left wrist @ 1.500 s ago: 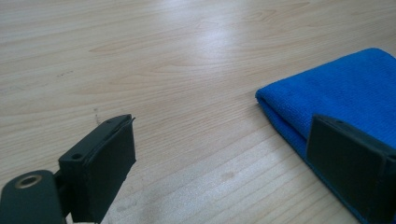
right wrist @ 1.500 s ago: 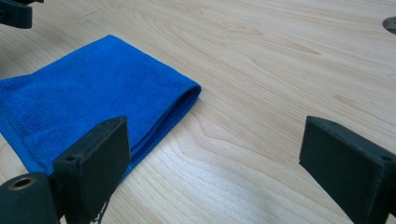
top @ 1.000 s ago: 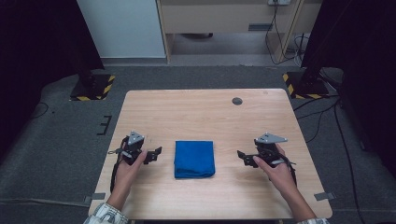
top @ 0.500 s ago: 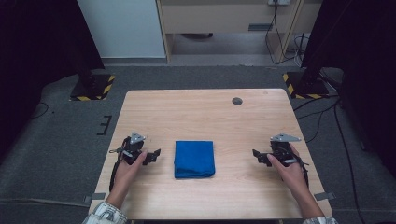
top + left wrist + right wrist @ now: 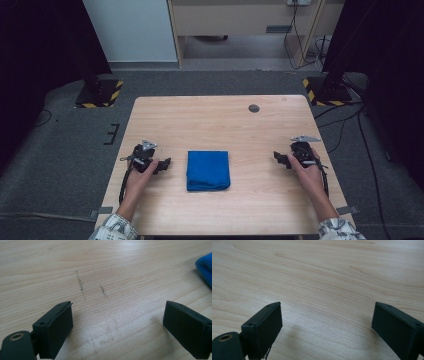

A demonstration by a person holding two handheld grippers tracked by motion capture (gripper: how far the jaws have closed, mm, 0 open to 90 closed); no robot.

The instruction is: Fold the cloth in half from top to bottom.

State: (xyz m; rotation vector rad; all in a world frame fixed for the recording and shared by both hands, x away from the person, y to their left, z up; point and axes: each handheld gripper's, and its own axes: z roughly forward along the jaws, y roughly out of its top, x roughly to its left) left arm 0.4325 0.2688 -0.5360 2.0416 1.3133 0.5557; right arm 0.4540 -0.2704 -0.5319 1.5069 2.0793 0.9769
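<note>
Folded blue cloth (image 5: 208,170) lies flat near the table's (image 5: 220,115) front edge, between both grippers, touching neither. Left gripper (image 5: 163,164) just beside it, jaws wide apart. Right gripper (image 5: 278,158) farther off, jaws also spread, nothing held.

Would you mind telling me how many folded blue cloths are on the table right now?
1. The blue cloth lies folded on the table, near the person's edge, between the left gripper and the right gripper, touching neither.
</note>
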